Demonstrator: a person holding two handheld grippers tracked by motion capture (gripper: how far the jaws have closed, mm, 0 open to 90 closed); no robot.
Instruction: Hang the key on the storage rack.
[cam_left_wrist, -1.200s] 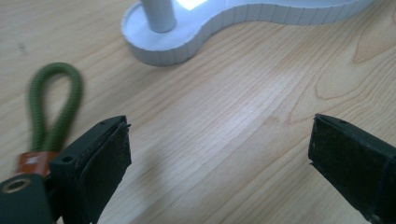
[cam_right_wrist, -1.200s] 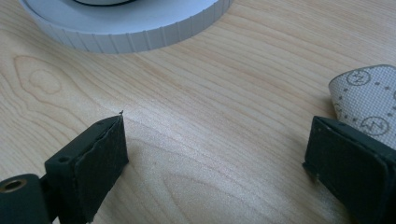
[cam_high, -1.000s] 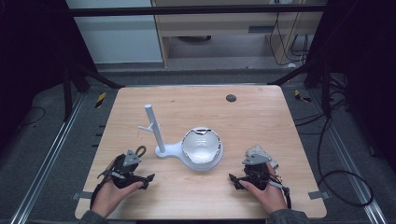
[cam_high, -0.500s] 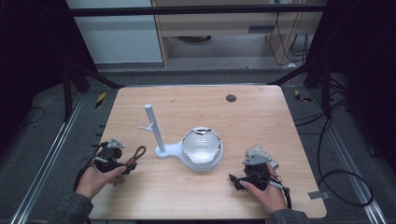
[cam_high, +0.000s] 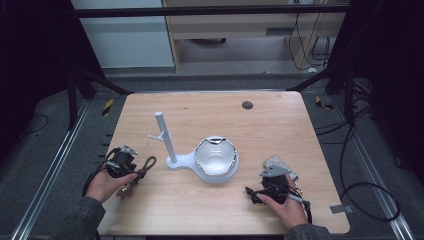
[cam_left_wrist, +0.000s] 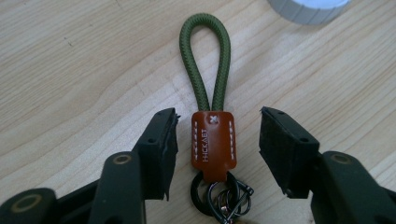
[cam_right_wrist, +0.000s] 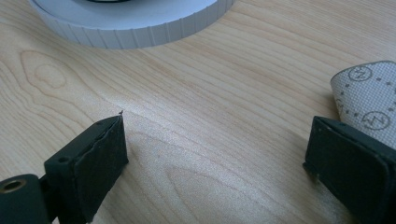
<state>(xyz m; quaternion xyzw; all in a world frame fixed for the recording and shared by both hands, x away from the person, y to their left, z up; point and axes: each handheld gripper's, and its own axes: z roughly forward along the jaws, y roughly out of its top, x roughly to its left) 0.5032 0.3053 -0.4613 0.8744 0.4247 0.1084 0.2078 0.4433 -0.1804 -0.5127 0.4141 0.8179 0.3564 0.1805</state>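
A keychain (cam_left_wrist: 212, 140) lies flat on the wooden table (cam_high: 280, 135): a green cord loop, a brown leather tab and dark metal rings. My left gripper (cam_left_wrist: 217, 135) straddles the leather tab, and its jaws have just been closing. A gap remains on each side, so the pads do not touch it. From above, the left gripper (cam_high: 134, 171) sits at the table's left edge with the keychain (cam_high: 146, 163) at its tips. My right gripper (cam_right_wrist: 217, 144) rests low near the front right, open over bare wood, and also appears in the high view (cam_high: 256, 192).
A white stand (cam_high: 165, 137) with an upright post and a side peg rises mid-table, joined to a round white base holding a shiny bowl (cam_high: 216, 156). Its ribbed rim (cam_right_wrist: 135, 28) lies just ahead of the right jaws. A grey dotted patch (cam_right_wrist: 369, 102) lies at their right.
The left hand has shifted left and away from the front edge, ending behind the keychain. The keychain has stayed put. The right hand has not moved.
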